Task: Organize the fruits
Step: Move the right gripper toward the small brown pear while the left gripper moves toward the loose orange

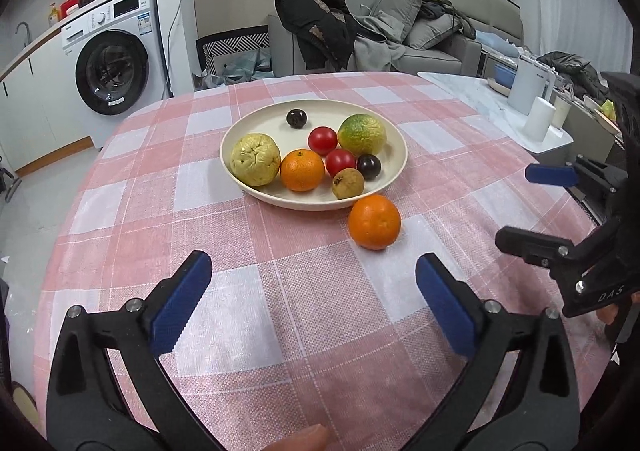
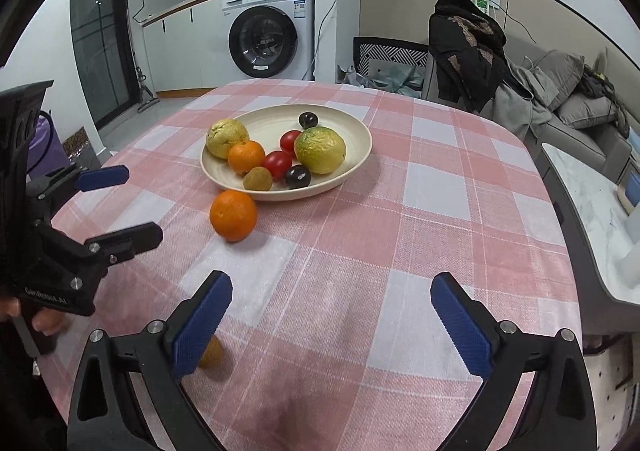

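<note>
A cream plate (image 1: 262, 123) on the pink checked cloth holds several fruits: a yellow guava (image 1: 255, 159), an orange (image 1: 302, 170), two red tomatoes, a green-yellow citrus (image 1: 362, 134), two dark plums and a small brown fruit (image 1: 347, 183). A loose orange (image 1: 374, 221) (image 2: 233, 215) lies on the cloth just in front of the plate. My left gripper (image 1: 312, 263) (image 2: 140, 203) is open and empty, short of that orange. My right gripper (image 2: 331, 281) (image 1: 518, 207) is open and empty too. A small yellow-brown fruit (image 2: 214, 357) lies half hidden behind its left finger.
A marble side table (image 1: 480, 95) with a white kettle (image 1: 528, 85) and a cup stands right of the dining table. Beyond it are a grey sofa (image 1: 432, 51) piled with clothes and a washing machine (image 1: 114, 51). The table's rounded edges fall away left and right.
</note>
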The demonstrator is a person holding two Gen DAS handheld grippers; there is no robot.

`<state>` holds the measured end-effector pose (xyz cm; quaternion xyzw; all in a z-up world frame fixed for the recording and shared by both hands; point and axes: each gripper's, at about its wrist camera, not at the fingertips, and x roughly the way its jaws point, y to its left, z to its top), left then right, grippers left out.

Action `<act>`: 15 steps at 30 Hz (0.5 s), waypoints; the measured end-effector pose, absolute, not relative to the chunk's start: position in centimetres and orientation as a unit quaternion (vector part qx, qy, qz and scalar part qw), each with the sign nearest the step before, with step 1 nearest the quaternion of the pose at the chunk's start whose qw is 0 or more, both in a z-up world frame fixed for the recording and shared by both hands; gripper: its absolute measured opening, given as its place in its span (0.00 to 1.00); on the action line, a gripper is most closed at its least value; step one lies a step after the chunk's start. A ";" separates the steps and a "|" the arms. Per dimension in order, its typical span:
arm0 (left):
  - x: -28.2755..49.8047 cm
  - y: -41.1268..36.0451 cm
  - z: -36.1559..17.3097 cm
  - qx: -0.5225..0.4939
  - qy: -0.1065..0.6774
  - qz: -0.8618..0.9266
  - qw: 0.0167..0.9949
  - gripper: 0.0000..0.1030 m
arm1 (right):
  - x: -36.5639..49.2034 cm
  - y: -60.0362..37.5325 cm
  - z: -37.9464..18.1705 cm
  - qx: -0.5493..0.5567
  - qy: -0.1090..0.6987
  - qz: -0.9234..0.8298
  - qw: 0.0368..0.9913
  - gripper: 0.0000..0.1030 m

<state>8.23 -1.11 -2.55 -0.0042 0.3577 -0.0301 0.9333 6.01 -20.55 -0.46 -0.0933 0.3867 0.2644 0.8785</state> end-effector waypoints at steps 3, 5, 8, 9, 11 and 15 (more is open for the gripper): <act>7.6 -1.0 -2.0 -0.008 0.353 -0.029 0.935 0.99 | 5.5 -20.6 -0.5 -0.101 0.387 0.275 0.875 0.99; 7.1 -1.1 -1.6 -0.009 0.347 -0.031 0.937 0.99 | 5.2 -20.5 -0.6 -0.109 0.386 0.279 0.872 0.99; 6.6 -1.5 -1.1 -0.006 0.337 -0.037 0.941 0.99 | 4.8 -20.3 -0.5 -0.117 0.383 0.291 0.869 0.99; 6.5 -1.6 -1.0 -0.004 0.336 -0.037 0.941 0.99 | 4.7 -20.3 -0.5 -0.118 0.382 0.295 0.868 0.99; 6.5 -1.9 -0.9 0.001 0.336 -0.039 0.941 0.99 | 4.5 -20.1 -0.4 -0.120 0.381 0.303 0.865 0.99; 6.5 -2.3 -1.2 0.008 0.341 -0.042 0.939 0.99 | 4.2 -19.7 -0.9 -0.133 0.388 0.314 0.857 0.99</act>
